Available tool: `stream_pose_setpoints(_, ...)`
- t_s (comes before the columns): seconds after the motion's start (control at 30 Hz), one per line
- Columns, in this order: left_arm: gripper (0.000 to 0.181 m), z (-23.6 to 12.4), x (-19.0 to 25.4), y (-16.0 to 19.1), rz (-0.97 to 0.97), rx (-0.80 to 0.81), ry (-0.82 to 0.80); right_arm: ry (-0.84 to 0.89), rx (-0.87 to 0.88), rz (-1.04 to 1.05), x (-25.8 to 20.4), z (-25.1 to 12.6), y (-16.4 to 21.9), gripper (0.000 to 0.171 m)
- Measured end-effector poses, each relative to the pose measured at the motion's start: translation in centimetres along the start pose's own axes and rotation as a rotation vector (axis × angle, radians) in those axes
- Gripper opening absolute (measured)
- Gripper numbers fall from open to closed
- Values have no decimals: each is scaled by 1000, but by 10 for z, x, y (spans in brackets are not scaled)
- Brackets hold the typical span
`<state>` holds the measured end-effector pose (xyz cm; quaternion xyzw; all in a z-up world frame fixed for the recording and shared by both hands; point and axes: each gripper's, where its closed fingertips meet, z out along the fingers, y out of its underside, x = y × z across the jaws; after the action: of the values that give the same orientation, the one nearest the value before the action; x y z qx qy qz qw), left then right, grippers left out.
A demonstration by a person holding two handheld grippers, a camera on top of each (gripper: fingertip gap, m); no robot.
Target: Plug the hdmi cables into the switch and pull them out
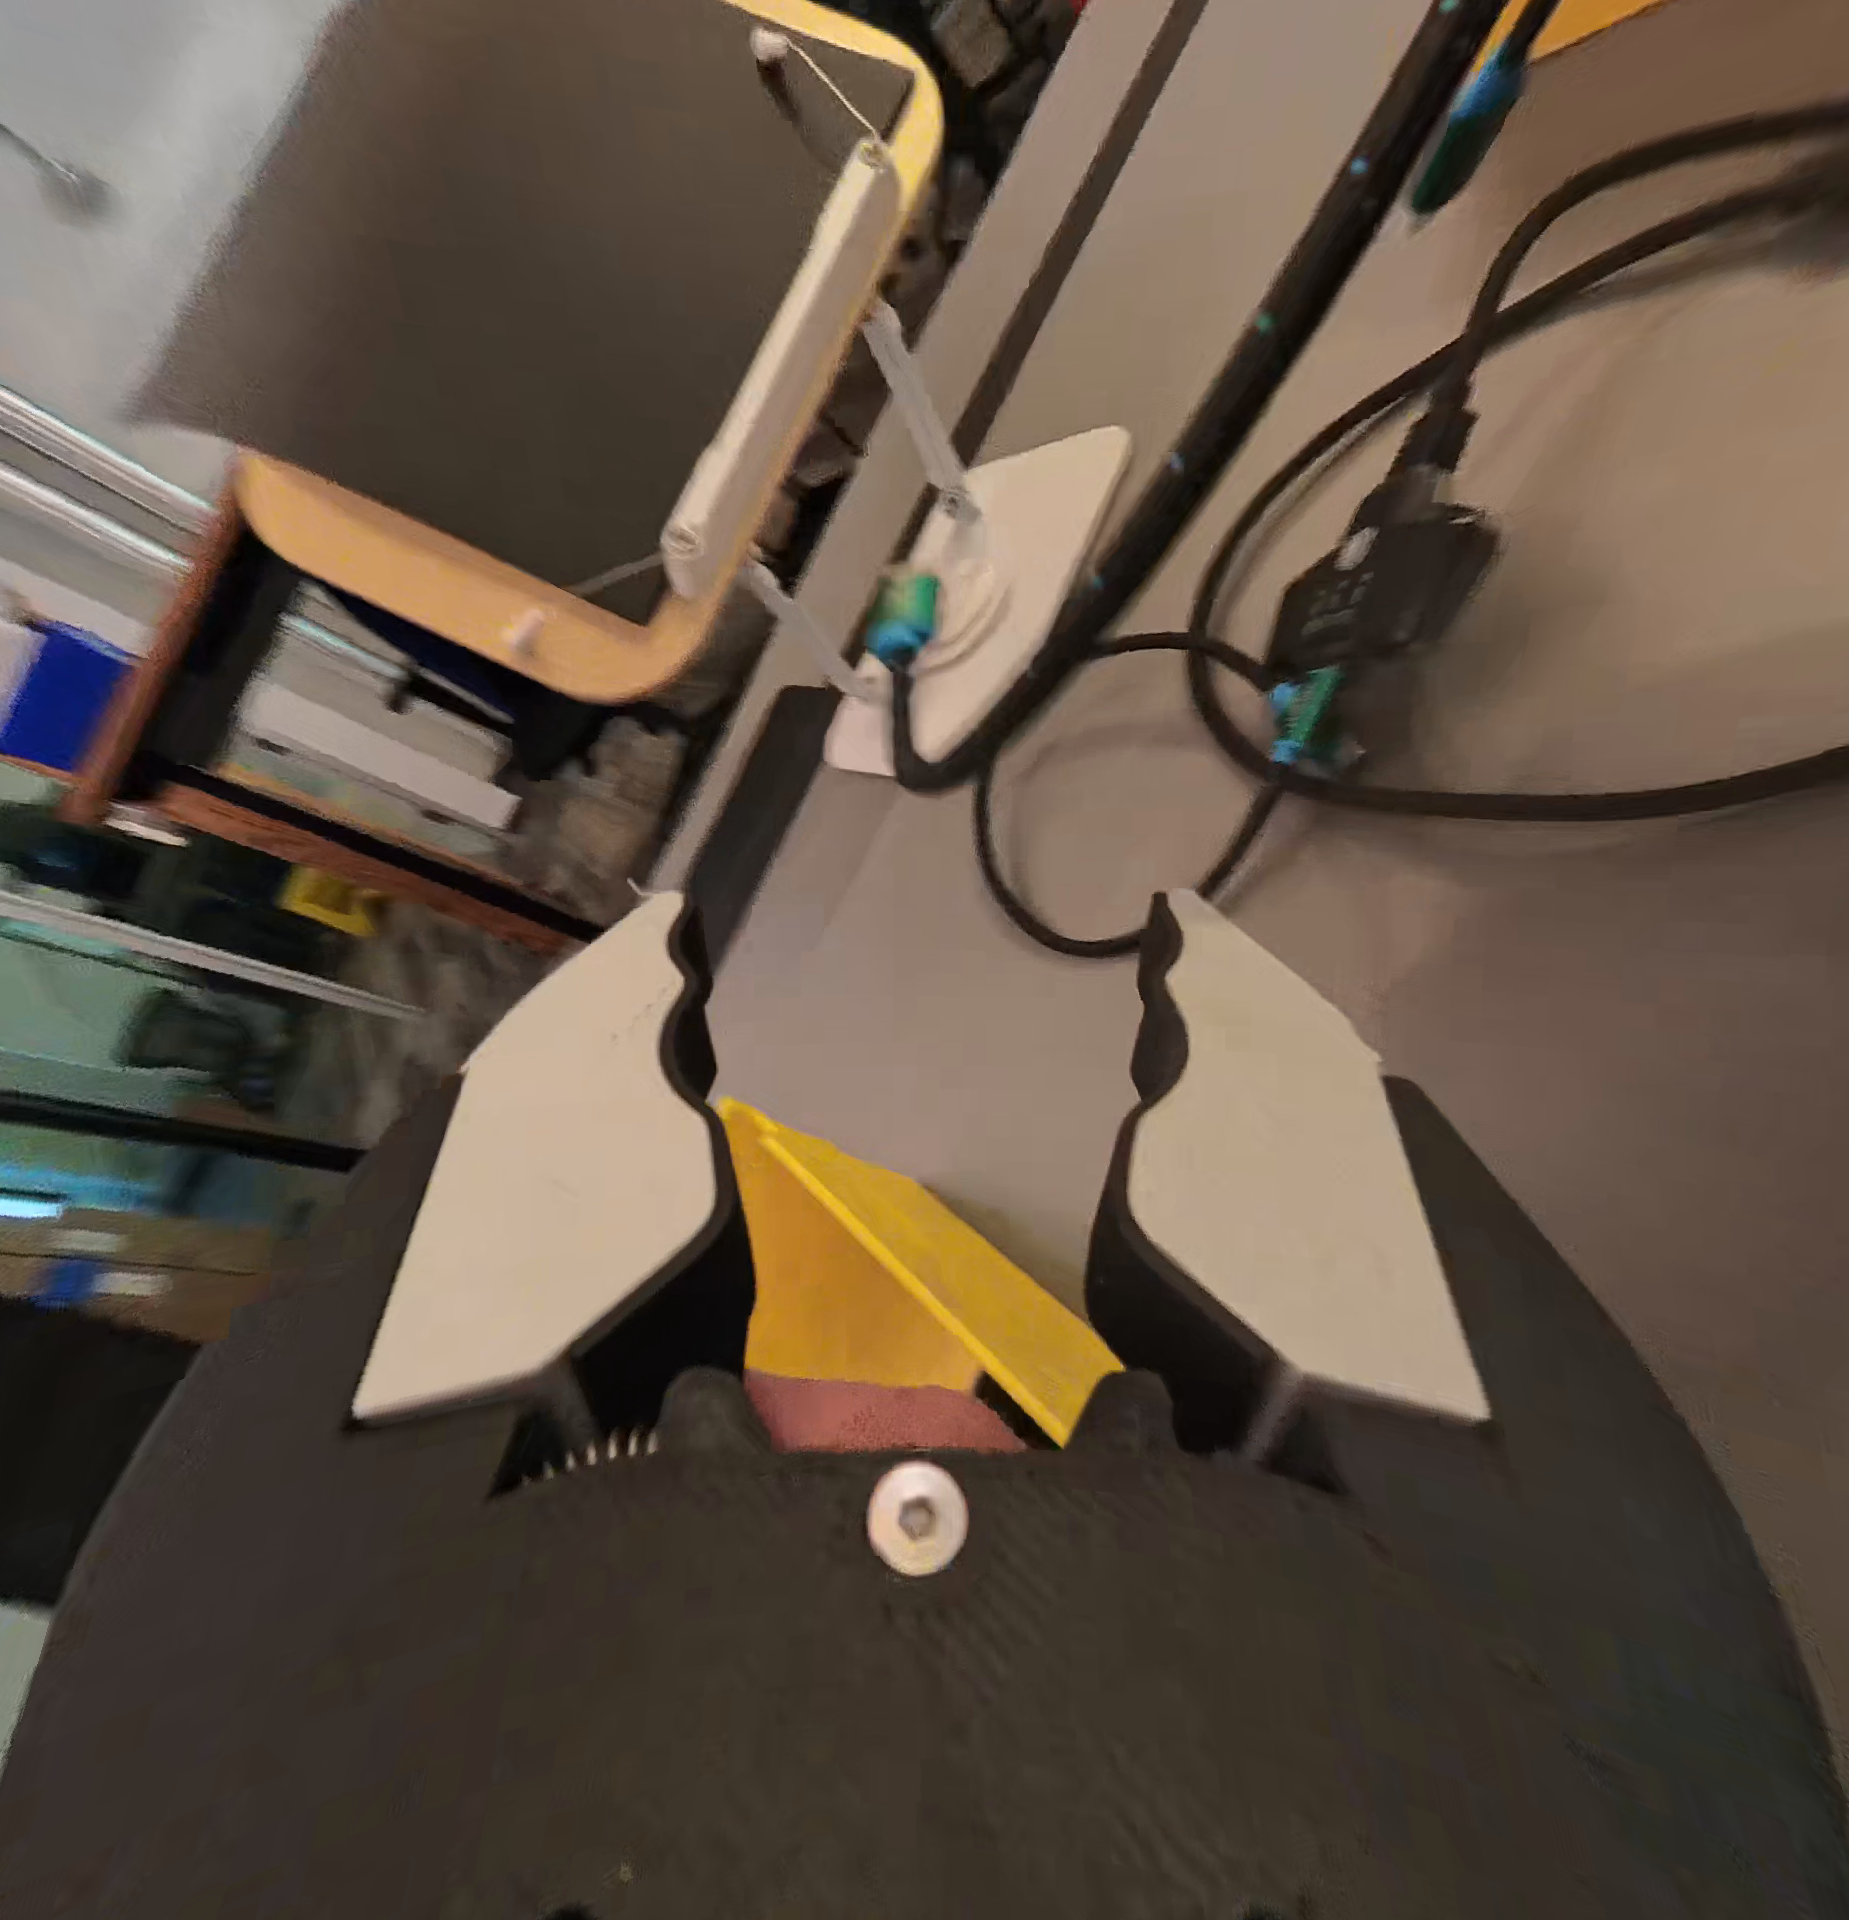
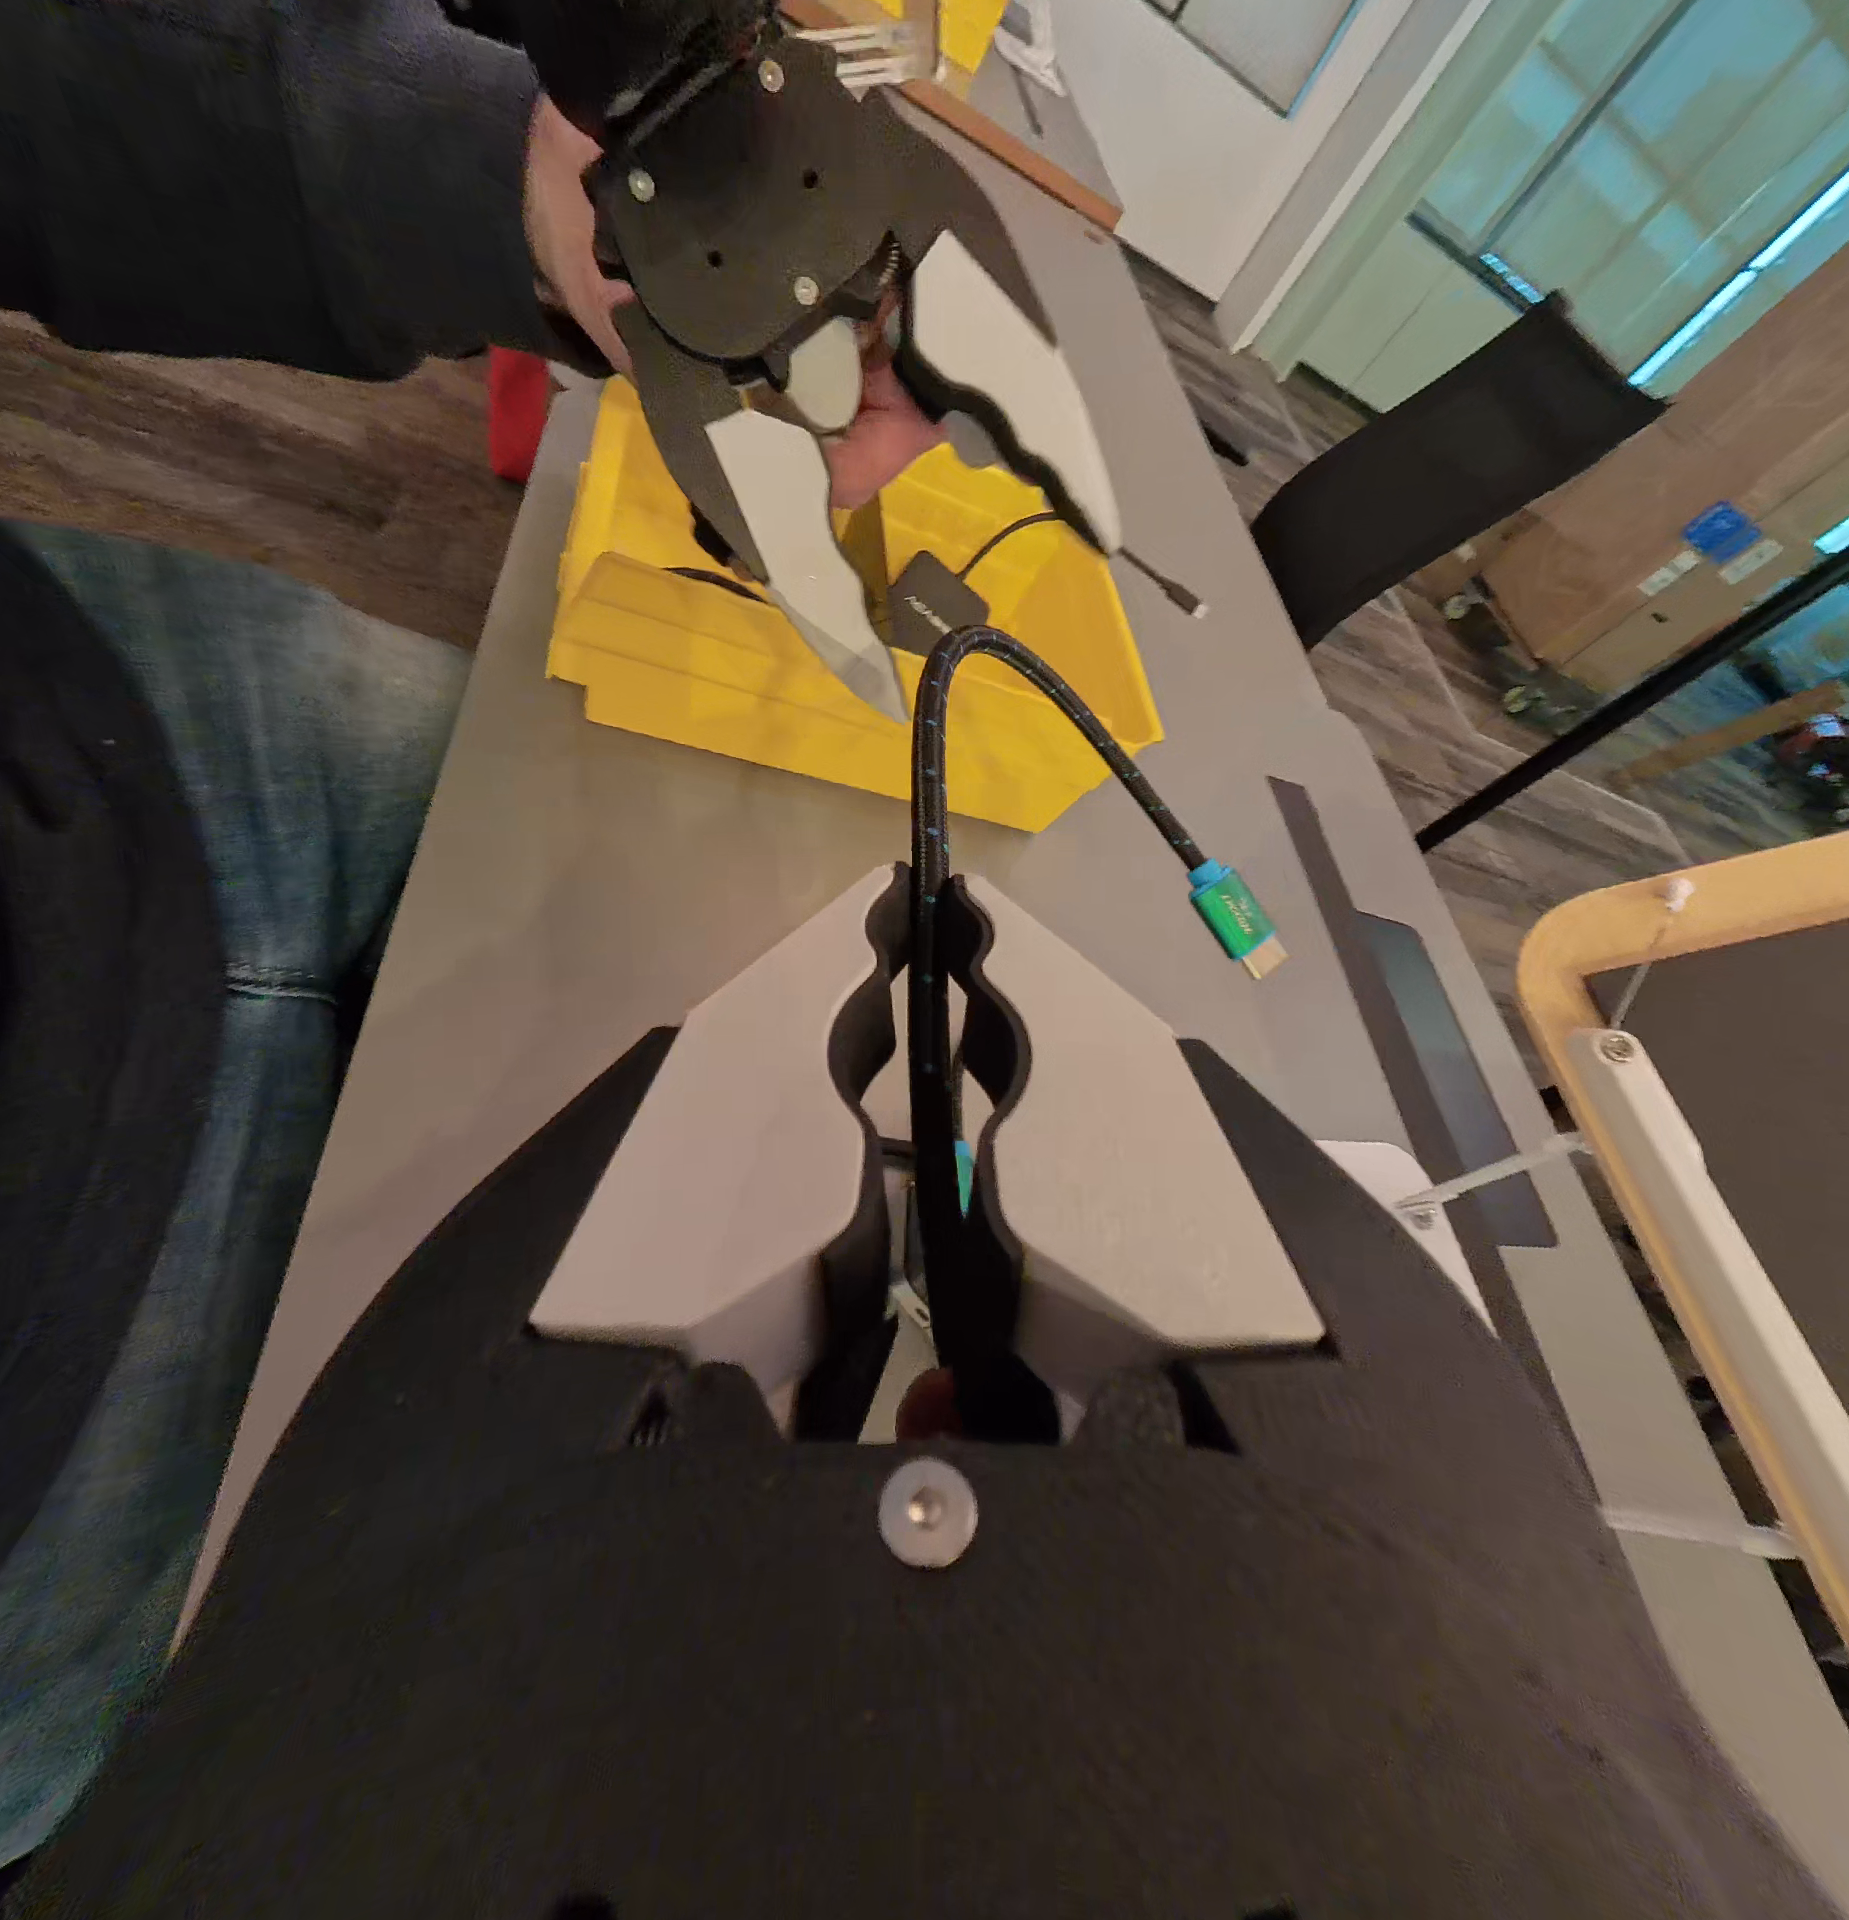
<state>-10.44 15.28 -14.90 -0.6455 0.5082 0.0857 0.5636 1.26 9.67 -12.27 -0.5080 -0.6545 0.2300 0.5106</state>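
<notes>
My right gripper (image 2: 930, 894) is shut on a black braided HDMI cable (image 2: 935, 748) that arches up over the fingertips. Its green connector (image 2: 1232, 920) hangs free above the grey table (image 2: 587, 883). In the left wrist view the black HDMI switch (image 1: 1377, 582) lies on the table at the right, with a green connector (image 1: 1309, 717) at its near end and black cables (image 1: 1522, 800) looping round it. Another green connector (image 1: 904, 613) lies by a white stand base. My left gripper (image 1: 925, 925) is open and empty above the table; it also shows in the right wrist view (image 2: 998, 618).
A yellow bin (image 2: 847, 727) holding a small black box (image 2: 935, 603) sits under the left gripper. A wood-framed dark board (image 1: 587, 312) on a white stand base (image 1: 1034, 540) stands beside the switch. A person's arm and legs are at the left. The left gripper's tips are roughly 15 cm from the right gripper's. The green connector (image 1: 1309, 717) is about 20 cm from both grippers' fingertips.
</notes>
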Motion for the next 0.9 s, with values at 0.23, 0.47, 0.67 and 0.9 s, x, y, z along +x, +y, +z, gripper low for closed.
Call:
stream_pose_setpoints(0.23,68,4,11,-21,253,46,-103,-177,95,43,-27,-8,-23,4)
stream_pose_setpoints(0.47,0,1,12,-33,298,92,-173,-227,134,52,-35,-17,-36,4)
stream_pose_setpoints(0.67,0,-4,-12,-34,213,53,-288,-186,129,28,-33,-13,-38,4)
stream_pose_setpoints(0.9,0,-23,-49,-49,-279,155,-308,-77,45,-75,-36,22,-26,5)
